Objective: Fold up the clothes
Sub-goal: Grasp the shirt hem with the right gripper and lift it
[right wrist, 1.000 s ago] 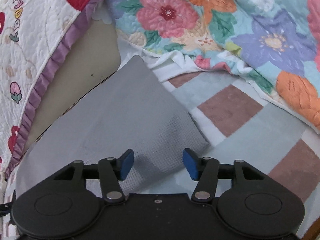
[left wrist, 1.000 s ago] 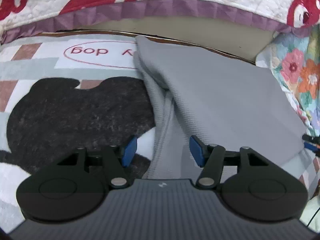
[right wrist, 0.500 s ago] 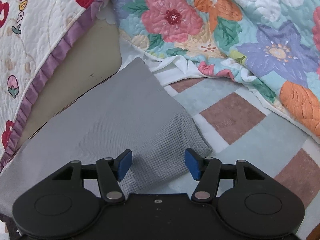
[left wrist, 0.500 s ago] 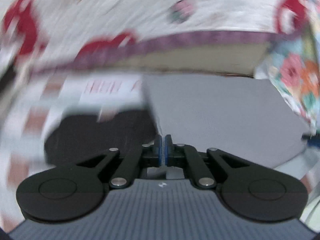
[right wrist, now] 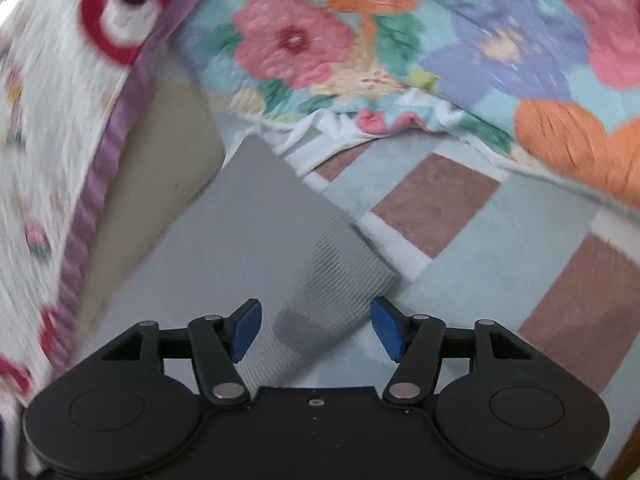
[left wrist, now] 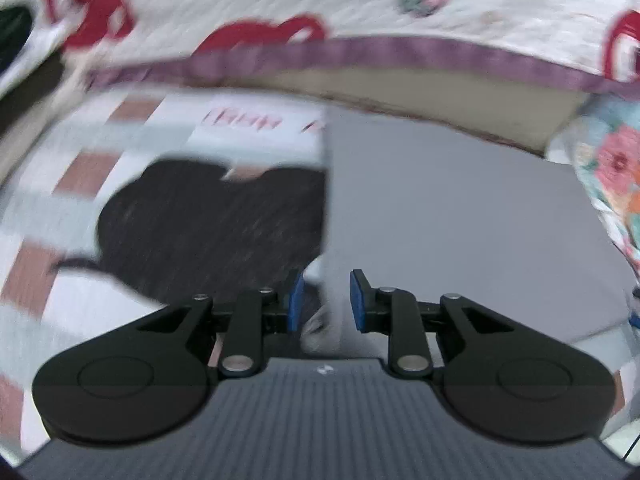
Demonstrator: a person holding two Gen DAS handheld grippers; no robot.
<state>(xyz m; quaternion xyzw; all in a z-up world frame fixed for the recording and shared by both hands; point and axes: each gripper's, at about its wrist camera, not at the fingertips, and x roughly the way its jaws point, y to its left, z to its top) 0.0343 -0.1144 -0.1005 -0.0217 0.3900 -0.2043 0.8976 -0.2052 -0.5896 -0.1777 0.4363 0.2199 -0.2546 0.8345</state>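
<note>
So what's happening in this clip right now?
A person with two handheld grippers is folding a grey garment laid on a patterned rug. The left gripper has just been opening again, its pads apart around the garment's near edge. The right gripper is wide open over the ribbed corner, gripping nothing.

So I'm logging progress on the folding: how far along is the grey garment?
Done: the grey garment lies flat as a neat panel with a straight left edge on the patterned rug. In hand: nothing gripped; the left gripper has just been opening, with cloth between its pads but not pinched, and the right gripper hangs wide open over the ribbed hem. Left: probably another fold.
</note>
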